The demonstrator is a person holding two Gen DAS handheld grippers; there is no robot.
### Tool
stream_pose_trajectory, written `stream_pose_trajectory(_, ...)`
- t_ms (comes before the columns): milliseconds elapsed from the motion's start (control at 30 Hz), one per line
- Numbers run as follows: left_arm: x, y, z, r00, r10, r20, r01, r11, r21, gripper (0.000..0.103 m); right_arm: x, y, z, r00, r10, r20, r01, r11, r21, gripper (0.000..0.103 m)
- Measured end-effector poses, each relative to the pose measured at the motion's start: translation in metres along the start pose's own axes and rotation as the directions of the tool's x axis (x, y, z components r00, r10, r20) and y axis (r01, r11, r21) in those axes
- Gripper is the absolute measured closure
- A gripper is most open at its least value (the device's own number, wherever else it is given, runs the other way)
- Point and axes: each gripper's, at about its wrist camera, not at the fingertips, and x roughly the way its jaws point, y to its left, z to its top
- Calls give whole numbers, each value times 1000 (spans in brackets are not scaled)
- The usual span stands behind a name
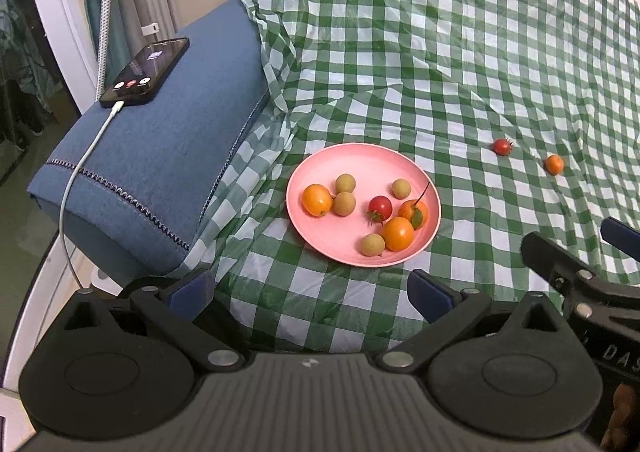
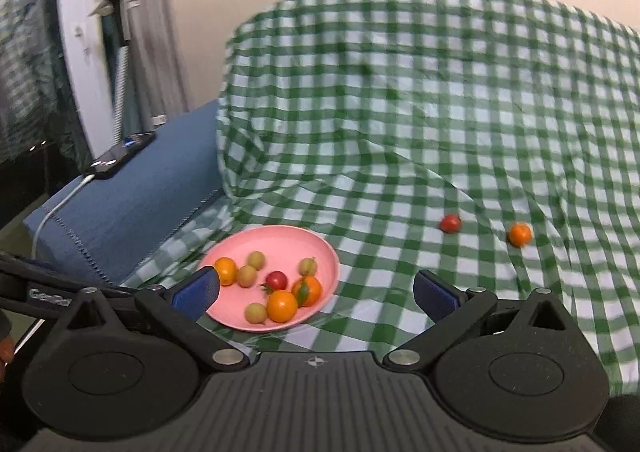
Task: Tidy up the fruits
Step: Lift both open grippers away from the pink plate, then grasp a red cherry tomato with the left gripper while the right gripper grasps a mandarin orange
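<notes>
Both claws held apart, empty: left claw (image 1: 310, 292), right claw (image 2: 316, 290). Pink plate (image 1: 352, 160) at frame centre, eight fruits held. Red tomato (image 1: 502, 146) and orange fruit (image 1: 554, 164) left loose on checked cloth (image 1: 440, 52), right of frame. Risk judged: round fruit nudged by claw could be rolled down wrinkled cloth.

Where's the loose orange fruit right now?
The loose orange fruit lies on the checked cloth, right of the pink plate, beside a loose red tomato.

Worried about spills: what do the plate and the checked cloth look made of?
Pink plate: probably matte plastic or fibre composite, with an even colour and dull sheen. Green-and-white checked cloth: looks like thin plastic sheeting, with glossy highlights, sharp creases and a see-through edge over the blue cushion.
</notes>
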Motion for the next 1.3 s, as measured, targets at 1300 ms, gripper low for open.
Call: stream_pose_trajectory(1300, 318, -283, 167, 966, -232, -114, 256, 921, 293, 0, 277, -276, -2, 920, -376, -111, 388, 914, 121, 1)
